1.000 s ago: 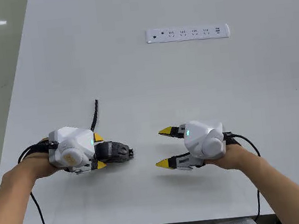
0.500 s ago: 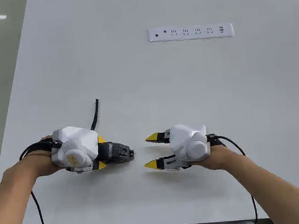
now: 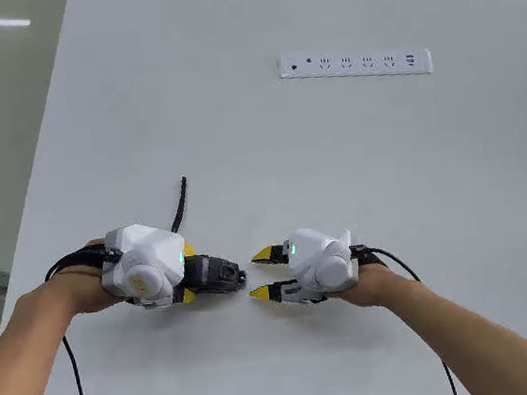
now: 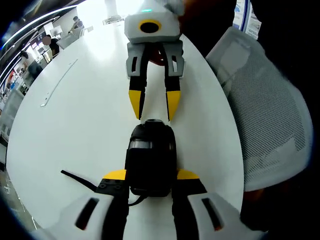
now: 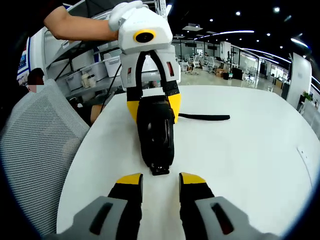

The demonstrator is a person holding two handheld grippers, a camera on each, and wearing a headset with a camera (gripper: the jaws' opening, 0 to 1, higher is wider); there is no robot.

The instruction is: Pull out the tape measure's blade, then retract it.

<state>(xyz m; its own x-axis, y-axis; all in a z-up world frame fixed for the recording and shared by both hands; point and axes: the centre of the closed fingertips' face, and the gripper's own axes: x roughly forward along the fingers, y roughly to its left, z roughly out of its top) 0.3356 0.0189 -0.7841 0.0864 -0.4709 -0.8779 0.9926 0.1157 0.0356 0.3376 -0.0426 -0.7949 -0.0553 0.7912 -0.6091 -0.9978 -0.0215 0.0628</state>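
A power strip (image 3: 355, 63), perhaps five-socket, lies on the white table (image 3: 236, 115).

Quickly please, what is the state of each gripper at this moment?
Left gripper: closed, holding the tape measure.
Right gripper: open, holding nothing, jaws at the tape measure's front end.

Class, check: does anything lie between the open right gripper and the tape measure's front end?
Nothing visible does. Just bare table separates the right gripper from the tape measure, which the left gripper holds.

White, yellow-tipped: left claw (image 3: 189, 273), right claw (image 3: 256, 275)
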